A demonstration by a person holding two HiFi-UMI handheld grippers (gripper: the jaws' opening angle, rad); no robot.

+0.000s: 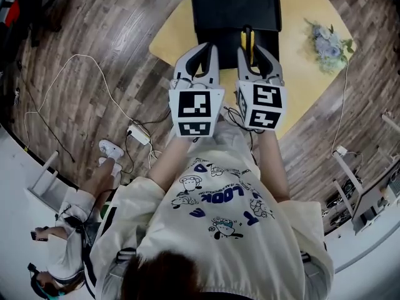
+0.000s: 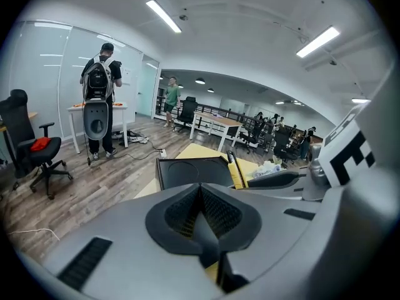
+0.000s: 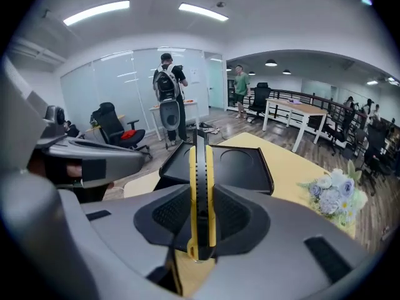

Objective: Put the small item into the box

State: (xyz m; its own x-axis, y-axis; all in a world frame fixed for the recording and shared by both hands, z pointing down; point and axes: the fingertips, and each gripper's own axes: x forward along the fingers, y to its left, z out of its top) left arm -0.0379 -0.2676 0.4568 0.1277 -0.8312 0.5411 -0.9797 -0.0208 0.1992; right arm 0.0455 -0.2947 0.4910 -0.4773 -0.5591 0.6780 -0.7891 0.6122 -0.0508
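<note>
Box: we see a black, shallow, tray-like box [image 1: 219, 8] sitting on the round yellow surface [image 1: 300, 17], at its far side.
Inside the box: a bare black bottom with round pressed rings (two show in the right gripper view).
Small item: the small item [image 3: 201, 186] is long and thin, yellow with a black ridged strip down the middle. It is off the surface and pinched in the right hand-held gripper.
Item and box: in the head view the item's far end overlaps the box's near edge. We cannot tell whether they touch.
Right hand-held gripper [image 3: 201, 212]: jaws closed on the item's near end, the item standing on edge between the pads and pointing toward the box.
Left hand-held gripper [image 2: 201, 195]: jaws pressed fully together with nothing between them, just beside the right one.
Flowers: a pale bunch of flowers [image 1: 328, 42] lies on the surface to the right of the box, apart from it.
Writing: the person's cream shirt [image 1: 234, 195] carries cartoon prints and the word "LOOK" in blue (upside down from the head view).
Gripper cubes: black-and-white square markers, with no words we can read.
</note>
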